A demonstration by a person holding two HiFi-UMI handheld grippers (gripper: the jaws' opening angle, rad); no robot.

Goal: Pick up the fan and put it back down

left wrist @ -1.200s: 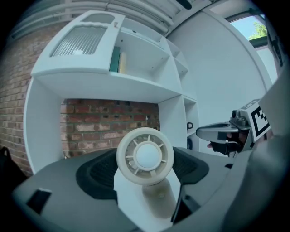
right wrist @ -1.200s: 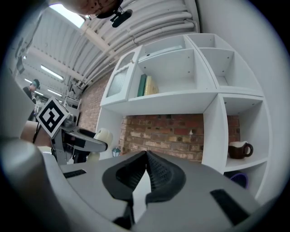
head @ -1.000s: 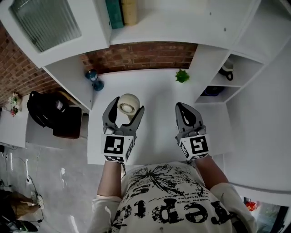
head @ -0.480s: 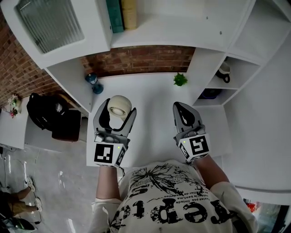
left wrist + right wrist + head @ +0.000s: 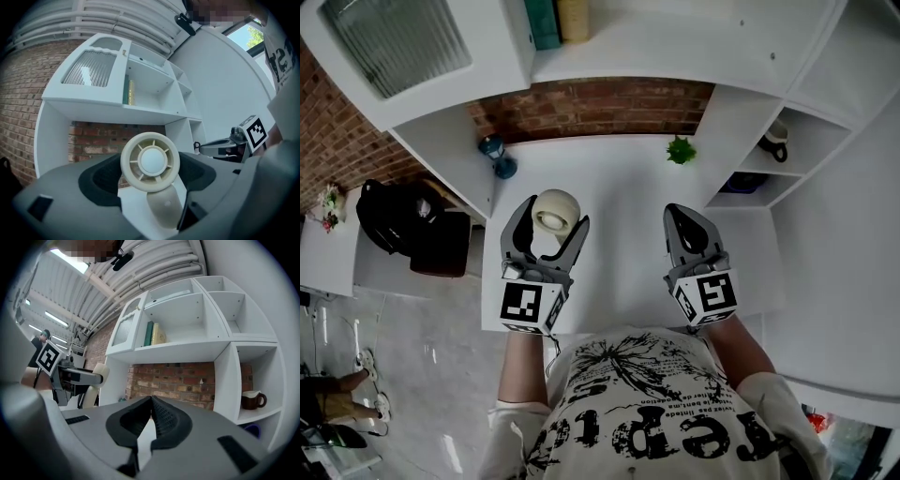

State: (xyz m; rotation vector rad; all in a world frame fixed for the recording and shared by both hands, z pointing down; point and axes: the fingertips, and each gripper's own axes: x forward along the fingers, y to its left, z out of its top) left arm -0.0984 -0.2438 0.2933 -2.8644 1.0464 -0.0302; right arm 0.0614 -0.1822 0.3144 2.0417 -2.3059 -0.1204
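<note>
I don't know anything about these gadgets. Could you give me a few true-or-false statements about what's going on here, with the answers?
1. The left gripper has the fan between its jaws. True.
2. The right gripper holds a mug. False: its jaws are together with nothing in them; the mug sits in a shelf cubby.
3. A small green plant stands on the desk near the brick wall. True.
4. The fan is black. False: it is cream.
5. Books stand on the upper shelf. True.
</note>
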